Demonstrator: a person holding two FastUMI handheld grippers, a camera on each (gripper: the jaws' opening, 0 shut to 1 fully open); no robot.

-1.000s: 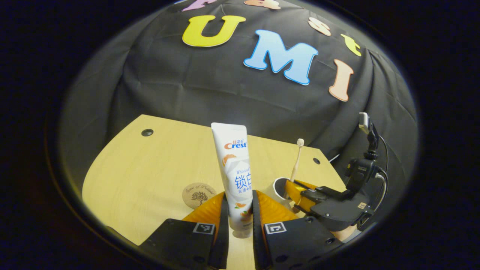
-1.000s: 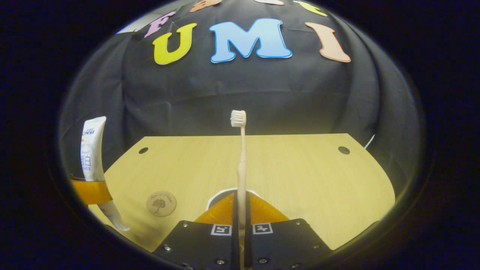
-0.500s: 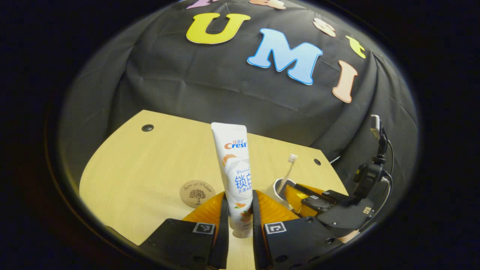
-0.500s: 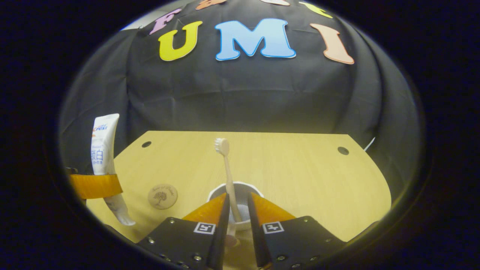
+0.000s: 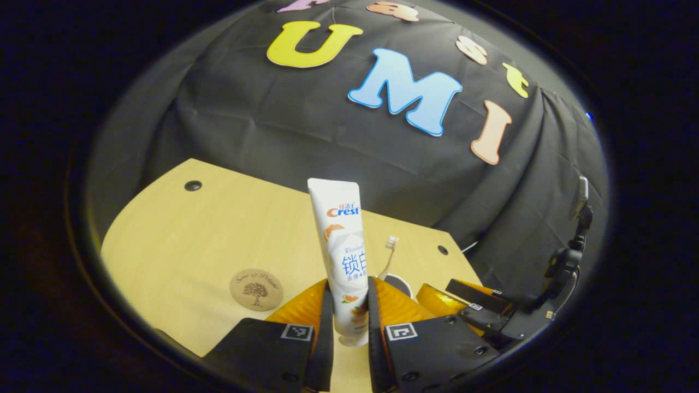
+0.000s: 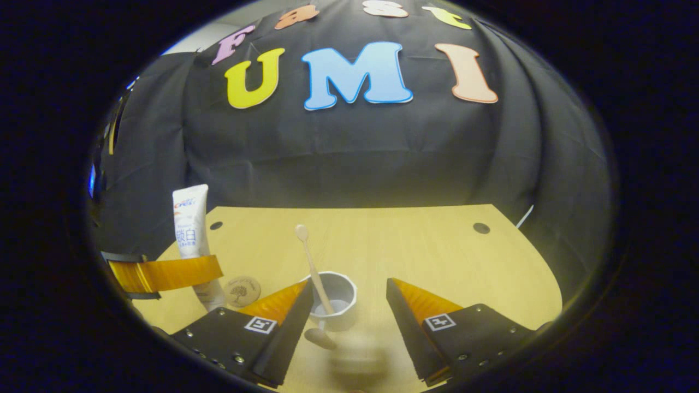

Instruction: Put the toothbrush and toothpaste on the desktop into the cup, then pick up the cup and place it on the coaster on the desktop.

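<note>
step: we read this as mid-task. The toothbrush [image 6: 312,267] stands in the cup [image 6: 333,305], leaning toward the left gripper's side. The toothpaste [image 5: 343,256] is not in yet.

right gripper: the right gripper [image 6: 349,297] has its jaws spread wide and holds nothing. The cup sits between its fingers, nearer the left one and touching neither, as far as we can tell. The toothbrush handle crosses just beside that left finger.

left gripper: the left gripper [image 5: 349,311] is clamped on the lower part of the toothpaste, both fingers pressing on it. The tube is upright, cap end down, and appears lifted clear of the desktop [image 5: 196,240].

toothpaste vs cup: in the left gripper view the cup [image 5: 397,284] peeks out just past the right finger, beside the tube and not under it. In the right gripper view the tube [image 6: 192,234] hangs to the cup's left, near the coaster [image 6: 242,291].

next move: we judge the left gripper must carry the tube over the cup mouth, lower the cap end in, then let go. The right gripper should stay out of that path.

risk: the leaning brush takes up part of the mouth, so the tube could knock it or tip the cup.

coaster: it lies flat on the desktop, bare, near the cup's left. The cup goes there last.
</note>
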